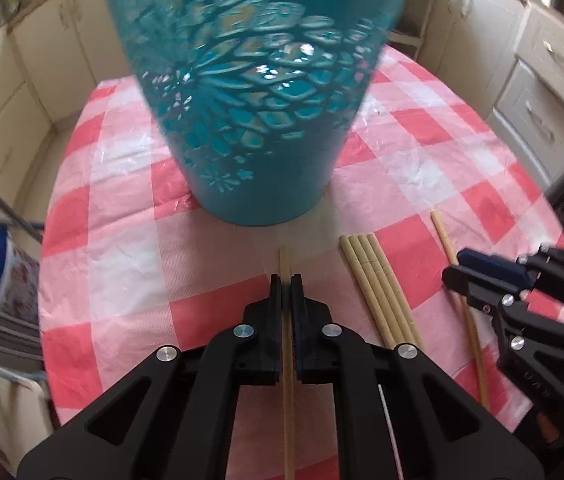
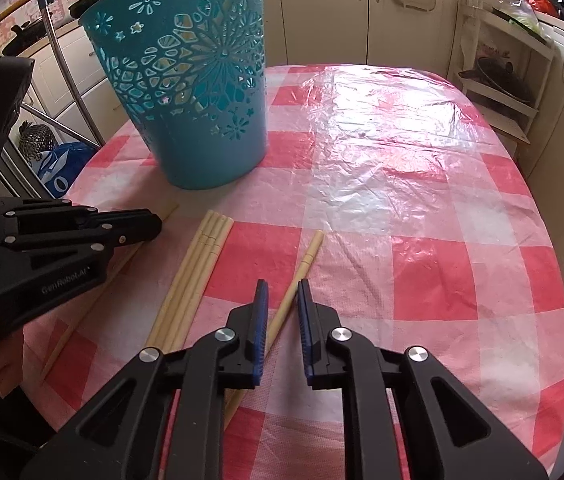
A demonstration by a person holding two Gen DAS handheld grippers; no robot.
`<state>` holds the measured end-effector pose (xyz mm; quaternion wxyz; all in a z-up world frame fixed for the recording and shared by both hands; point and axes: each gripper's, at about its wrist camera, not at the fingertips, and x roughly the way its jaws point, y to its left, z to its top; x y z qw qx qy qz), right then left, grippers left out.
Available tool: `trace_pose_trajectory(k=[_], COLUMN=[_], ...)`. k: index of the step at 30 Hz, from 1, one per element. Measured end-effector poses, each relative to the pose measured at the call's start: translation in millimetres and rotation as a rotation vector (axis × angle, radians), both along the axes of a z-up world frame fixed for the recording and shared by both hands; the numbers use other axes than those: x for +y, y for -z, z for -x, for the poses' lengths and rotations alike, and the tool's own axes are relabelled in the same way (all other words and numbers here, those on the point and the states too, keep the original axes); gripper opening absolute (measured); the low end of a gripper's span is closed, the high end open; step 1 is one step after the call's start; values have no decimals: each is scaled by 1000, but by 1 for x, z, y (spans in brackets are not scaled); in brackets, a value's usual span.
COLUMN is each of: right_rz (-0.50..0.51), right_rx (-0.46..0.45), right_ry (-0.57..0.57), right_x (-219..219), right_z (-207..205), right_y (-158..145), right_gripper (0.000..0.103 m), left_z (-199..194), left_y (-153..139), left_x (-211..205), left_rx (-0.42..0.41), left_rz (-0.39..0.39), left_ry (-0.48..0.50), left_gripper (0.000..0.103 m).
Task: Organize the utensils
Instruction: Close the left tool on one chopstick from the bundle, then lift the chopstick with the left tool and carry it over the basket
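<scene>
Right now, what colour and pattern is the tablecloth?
Pink, red and white checks on the tablecloth, under clear plastic; clearest in the right wrist view.

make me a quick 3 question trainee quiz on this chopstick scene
1. True or false: the left gripper is shut on a chopstick.
2. How many chopsticks lie side by side in the bundle between the two grippers? A) two B) four C) six
3. Fill in: the right gripper is ____, with a single chopstick lying between its fingers on the cloth.

Key:
1. True. Its fingers are closed on the stick, which points toward the basket.
2. B, four.
3. Open.
</scene>
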<state>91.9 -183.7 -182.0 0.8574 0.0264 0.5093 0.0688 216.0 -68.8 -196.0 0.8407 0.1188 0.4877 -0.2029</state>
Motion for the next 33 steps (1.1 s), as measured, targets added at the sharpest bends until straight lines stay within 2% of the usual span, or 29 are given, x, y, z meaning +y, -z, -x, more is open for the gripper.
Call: trace_pose_trajectory(k=[2, 6, 8, 11, 13, 18, 27, 33], right_rz=[11, 12, 7, 17, 18, 22, 49, 55], right_rx=[-1, 1, 9, 6, 6, 4, -8, -10], right_ry=[-21, -40, -32, -41, -52, -56, -64, -66], right_x=[3, 5, 3, 5, 7, 7, 12, 12], right_z=[-1, -1, -2, -3, -3, -4, -3, -2], right_y=[0, -1, 0, 1, 1, 1, 1, 1], right_gripper=[10, 10, 11, 11, 10, 10, 11, 11], left_z=[2, 3, 7, 11, 11, 11, 17, 17], left_y=[0, 0, 0, 1, 1, 0, -16, -18], left_x=[-4, -9, -14, -19, -20, -19, -16, -17], left_rx=[-15, -20, -55, -96, -88, -100, -134, -142], left_rz=[-29, -65, -121, -171, -162, -163, -104, -100], left_ry=[25, 54, 72, 89, 103, 94, 120, 121], left_gripper=[5, 5, 13, 12, 5, 4, 4, 4])
